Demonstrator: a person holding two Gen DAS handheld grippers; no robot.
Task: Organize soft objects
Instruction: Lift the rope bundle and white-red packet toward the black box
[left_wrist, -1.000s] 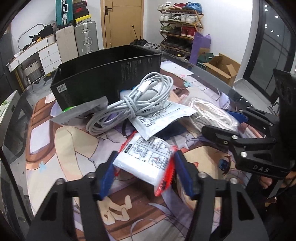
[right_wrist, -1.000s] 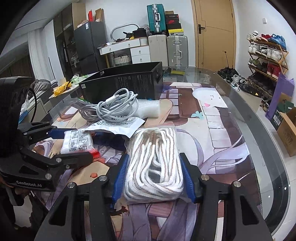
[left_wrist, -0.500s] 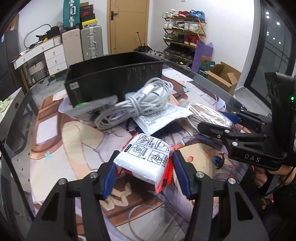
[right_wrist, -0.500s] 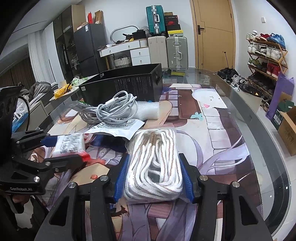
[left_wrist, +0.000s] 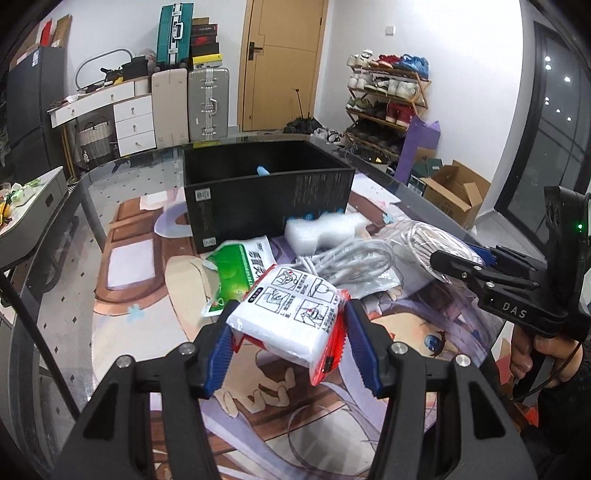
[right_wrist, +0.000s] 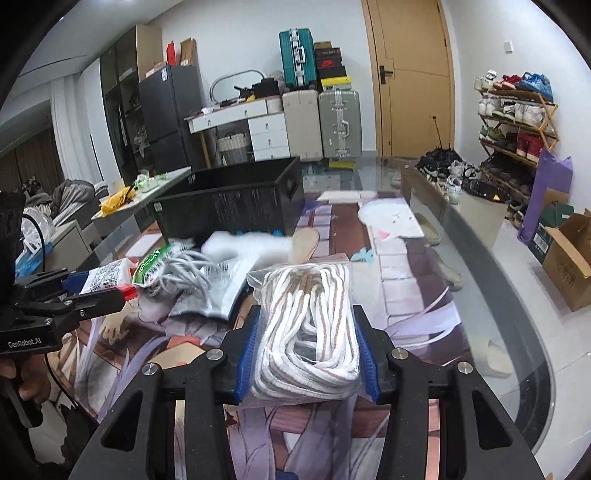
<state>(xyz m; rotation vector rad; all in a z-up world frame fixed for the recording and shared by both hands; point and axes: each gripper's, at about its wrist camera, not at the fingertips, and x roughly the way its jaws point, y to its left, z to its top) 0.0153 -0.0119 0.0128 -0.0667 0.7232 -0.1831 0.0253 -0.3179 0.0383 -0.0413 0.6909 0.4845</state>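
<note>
My left gripper (left_wrist: 291, 352) is shut on a white tissue pack with red ends (left_wrist: 291, 314) and holds it above the mat; it also shows in the right wrist view (right_wrist: 105, 278). My right gripper (right_wrist: 306, 360) is shut on a clear bag of white and brown rope (right_wrist: 310, 325), raised over the mat; the bag shows at the right of the left wrist view (left_wrist: 432, 240). An open black box (left_wrist: 266, 192) stands behind the pile, with something blue inside it.
A grey coiled cable (left_wrist: 351, 266), a green and white packet (left_wrist: 236, 273), a bubble-wrap piece (left_wrist: 325, 229) and a flat printed pouch (right_wrist: 214, 291) lie in front of the box on the printed mat (left_wrist: 155, 280). The glass table edge (right_wrist: 517, 314) curves on the right.
Both grippers have lifted their loads off the pile and risen. The left view has swung so the box is now straight ahead. The cable pile has shifted.
</note>
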